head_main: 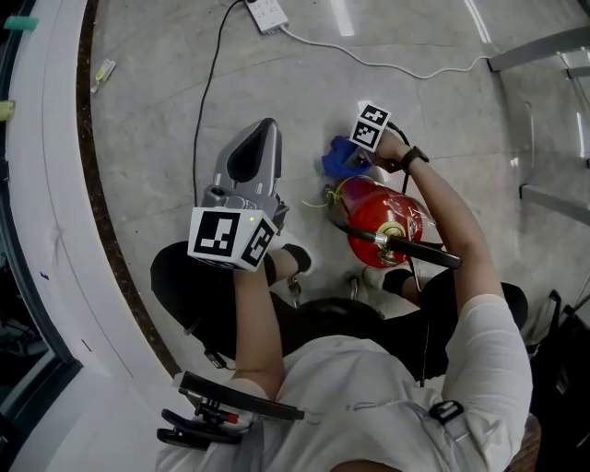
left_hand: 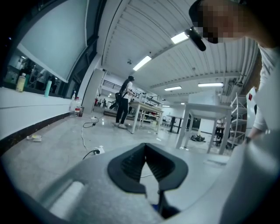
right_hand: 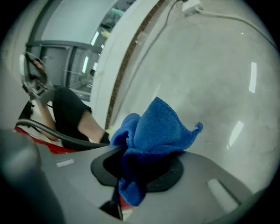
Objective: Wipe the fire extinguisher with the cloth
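A red fire extinguisher (head_main: 380, 214) stands on the floor between the person's knees, its black handle (head_main: 410, 247) on top. My right gripper (head_main: 355, 152) is shut on a blue cloth (head_main: 337, 160) that rests at the cylinder's far upper side. In the right gripper view the cloth (right_hand: 151, 135) bulges out of the jaws, and a strip of the red extinguisher (right_hand: 54, 146) shows at the left under its black hose (right_hand: 61, 134). My left gripper (head_main: 264, 127) is held off to the left, away from the extinguisher, shut with nothing in it; its pads (left_hand: 131, 166) meet at the tip.
A white curved ledge (head_main: 55, 240) runs along the left. A power strip (head_main: 268, 13) with a white cable lies on the floor ahead, and a black cable (head_main: 208, 88) runs from it. Metal frame legs (head_main: 539, 46) stand at the right. Far off, tables (left_hand: 199, 111) and a standing person (left_hand: 123, 103).
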Action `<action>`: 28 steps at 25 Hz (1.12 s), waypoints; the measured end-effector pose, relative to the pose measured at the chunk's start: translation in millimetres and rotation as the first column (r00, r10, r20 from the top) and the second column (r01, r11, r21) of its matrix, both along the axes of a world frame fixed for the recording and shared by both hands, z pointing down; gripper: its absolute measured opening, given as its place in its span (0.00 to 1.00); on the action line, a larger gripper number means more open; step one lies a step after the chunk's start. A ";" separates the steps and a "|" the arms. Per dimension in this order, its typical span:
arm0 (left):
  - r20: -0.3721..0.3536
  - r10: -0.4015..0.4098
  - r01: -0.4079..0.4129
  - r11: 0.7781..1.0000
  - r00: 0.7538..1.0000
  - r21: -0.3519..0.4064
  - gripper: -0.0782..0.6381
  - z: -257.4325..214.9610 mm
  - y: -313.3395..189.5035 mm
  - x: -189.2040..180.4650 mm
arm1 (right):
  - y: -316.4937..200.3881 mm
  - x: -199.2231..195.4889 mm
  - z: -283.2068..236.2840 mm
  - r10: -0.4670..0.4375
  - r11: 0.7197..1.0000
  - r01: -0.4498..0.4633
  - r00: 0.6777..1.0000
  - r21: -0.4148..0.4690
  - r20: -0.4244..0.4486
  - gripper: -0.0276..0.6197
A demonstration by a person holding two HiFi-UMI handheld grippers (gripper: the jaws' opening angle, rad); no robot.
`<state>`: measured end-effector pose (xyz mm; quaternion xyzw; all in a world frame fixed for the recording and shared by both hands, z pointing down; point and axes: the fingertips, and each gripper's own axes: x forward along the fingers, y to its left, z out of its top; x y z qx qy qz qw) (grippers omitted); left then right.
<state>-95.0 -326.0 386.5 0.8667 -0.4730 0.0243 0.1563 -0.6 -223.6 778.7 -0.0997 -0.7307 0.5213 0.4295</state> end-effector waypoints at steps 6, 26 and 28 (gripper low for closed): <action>0.013 -0.009 0.008 0.998 1.000 0.064 0.11 -27.8 -1.1 -14.8 | -19.0 -34.7 -256.5 0.234 0.951 -0.125 0.888 -0.282 0.396 0.20; -0.002 -0.124 0.124 0.992 0.992 0.025 0.11 -8.3 -5.0 -48.6 | 39.6 -29.6 -70.3 -0.233 0.924 0.224 0.973 -0.309 0.009 0.20; 0.011 -0.137 0.137 0.991 0.991 0.011 0.11 2.0 -1.7 -50.8 | 42.3 -34.4 -26.4 -0.205 0.938 0.194 0.979 -0.286 -0.009 0.20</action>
